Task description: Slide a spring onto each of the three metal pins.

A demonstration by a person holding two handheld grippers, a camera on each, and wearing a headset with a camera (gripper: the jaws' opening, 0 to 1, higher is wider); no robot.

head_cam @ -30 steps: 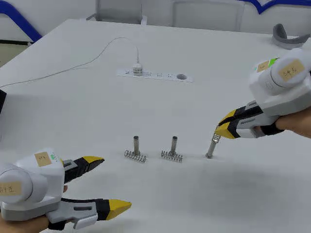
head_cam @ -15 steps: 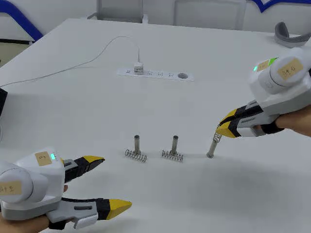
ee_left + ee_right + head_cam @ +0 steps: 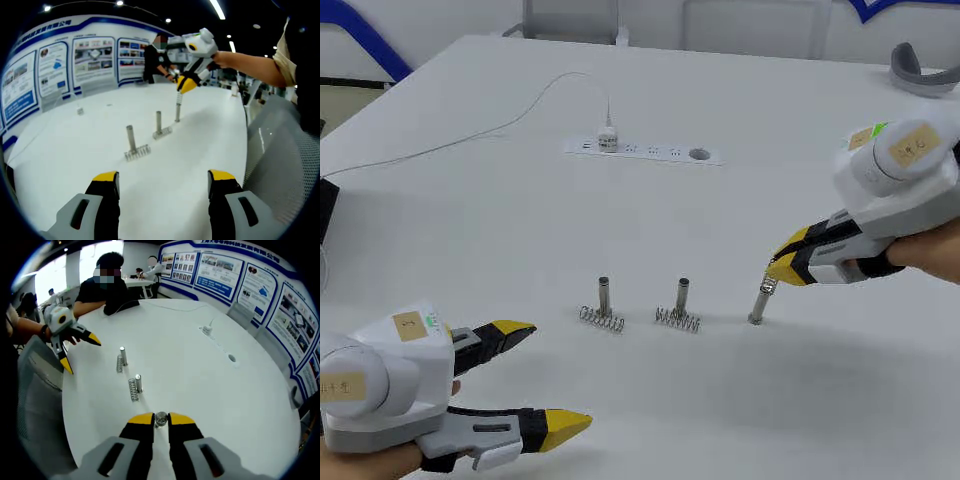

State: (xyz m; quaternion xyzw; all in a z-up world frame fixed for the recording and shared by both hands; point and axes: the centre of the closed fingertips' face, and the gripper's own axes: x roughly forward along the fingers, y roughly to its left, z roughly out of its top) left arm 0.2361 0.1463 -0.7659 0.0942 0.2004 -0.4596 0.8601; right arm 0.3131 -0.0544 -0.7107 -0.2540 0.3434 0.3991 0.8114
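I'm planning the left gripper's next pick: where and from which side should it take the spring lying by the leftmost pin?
Grip the spring mid-length, across its coils, coming down from above on its near side. It lies flat on the table, and the leftmost pin stands upright just behind it, so a rear approach would likely hit the pin.

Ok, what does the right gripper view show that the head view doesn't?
In the right gripper view: the third pin end-on in the right gripper's shut claw, a seated person, wall posters. In the head view: that pin's full length, with the held spring at its top. Both: two bare pins, loose springs lying beside them, the open left gripper.
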